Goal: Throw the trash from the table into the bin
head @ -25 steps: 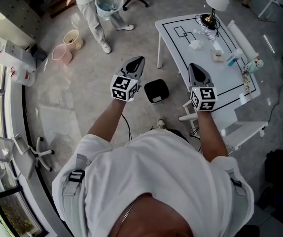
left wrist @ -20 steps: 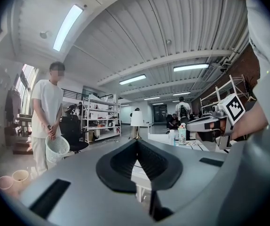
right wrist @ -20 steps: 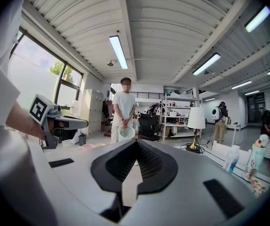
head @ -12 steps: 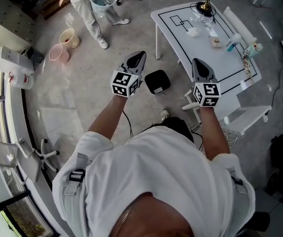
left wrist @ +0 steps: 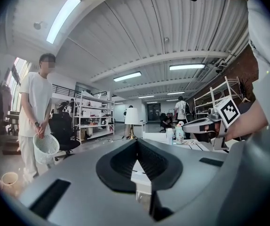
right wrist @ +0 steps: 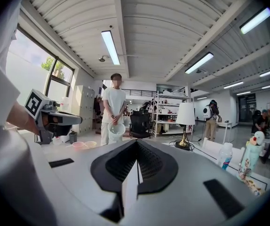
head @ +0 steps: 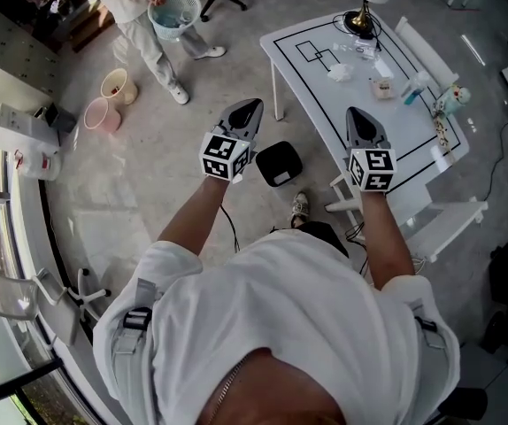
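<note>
The left gripper (head: pixel 247 109) and the right gripper (head: pixel 361 115) are held closed and empty; a black bin (head: pixel 279 163) is seen between them, the tabletop (head: pixel 409 138) just beyond the right gripper

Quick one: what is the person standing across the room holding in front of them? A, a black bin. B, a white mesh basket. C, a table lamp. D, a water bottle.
B: the standing person holds a white mesh basket with both hands, at about waist height.
</note>
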`<state>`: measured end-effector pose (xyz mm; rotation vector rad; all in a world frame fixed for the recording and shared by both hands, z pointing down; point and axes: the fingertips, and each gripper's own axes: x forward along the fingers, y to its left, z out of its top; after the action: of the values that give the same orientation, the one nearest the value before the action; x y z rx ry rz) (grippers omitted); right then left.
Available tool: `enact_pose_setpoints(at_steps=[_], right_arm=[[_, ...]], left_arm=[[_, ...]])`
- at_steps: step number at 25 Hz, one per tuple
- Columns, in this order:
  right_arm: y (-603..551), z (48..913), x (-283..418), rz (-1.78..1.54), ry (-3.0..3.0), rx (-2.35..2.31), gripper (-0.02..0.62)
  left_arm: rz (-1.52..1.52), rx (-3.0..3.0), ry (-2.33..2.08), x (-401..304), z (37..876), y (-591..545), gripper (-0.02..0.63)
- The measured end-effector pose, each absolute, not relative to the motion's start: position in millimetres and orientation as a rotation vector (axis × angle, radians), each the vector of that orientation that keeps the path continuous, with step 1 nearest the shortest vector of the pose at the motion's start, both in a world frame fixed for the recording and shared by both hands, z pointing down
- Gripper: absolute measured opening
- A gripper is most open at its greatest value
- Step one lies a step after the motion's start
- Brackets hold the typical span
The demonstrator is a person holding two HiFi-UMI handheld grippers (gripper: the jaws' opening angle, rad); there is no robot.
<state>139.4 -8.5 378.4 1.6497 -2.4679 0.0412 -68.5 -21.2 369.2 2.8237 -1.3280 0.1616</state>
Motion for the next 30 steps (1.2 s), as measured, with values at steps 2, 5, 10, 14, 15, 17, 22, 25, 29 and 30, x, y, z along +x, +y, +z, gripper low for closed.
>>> enact_pose_setpoints(at_steps=[2, 5, 10, 14, 15, 17, 22, 25, 29, 30], right_arm=[[-29.4, 381.0, 149.9, 0.051, -2.455, 1.652, -0.012], [-63.6, 386.9, 166.8, 0.071, -2.434, 1.653, -0.012], [-115.1, 408.8, 191.0, 0.123, -2.406, 1.639, -0.014], [-152.1, 436.1, 198.6, 0.188, -2.406, 1.583, -0.014], [-161.4, 444.5, 199.6, 0.207, -2.405, 1.562, 0.005], [-179.8, 461.3, 200.3, 0.246, -2.403, 1.516, 0.048], [-219.3, 498.3, 195.0, 0.289, -2.384, 1.4, 0.168], [-237.4, 521.0, 192.4, 0.308, -2.359, 1.352, 0.233], [-257.7, 544.6, 190.9, 0.323, -2.33, 1.325, 0.278], [-260.8, 550.6, 190.4, 0.332, -2.324, 1.318, 0.284]], left_arm=[[0.174, 2.827, -1.314, -59.0, 369.1, -40.6, 0.011], [0.191, 2.824, -1.306, -44.6, 368.9, -72.1, 0.011], [0.244, 2.8, -1.29, -23.4, 381.9, -116.8, 0.011], [0.286, 2.762, -1.292, -13.8, 397.9, -146.4, 0.011], [0.296, 2.75, -1.294, -11.3, 402.0, -153.3, 0.011], [0.314, 2.729, -1.3, -7.4, 408.9, -166.1, 0.011], [0.382, 2.68, -1.314, -6.8, 423.9, -188.5, 0.011], [0.419, 2.645, -1.333, -12.1, 433.8, -199.0, 0.011], [0.443, 2.602, -1.36, -19.1, 444.6, -213.3, 0.011], [0.448, 2.593, -1.364, -20.1, 446.9, -215.7, 0.011]])
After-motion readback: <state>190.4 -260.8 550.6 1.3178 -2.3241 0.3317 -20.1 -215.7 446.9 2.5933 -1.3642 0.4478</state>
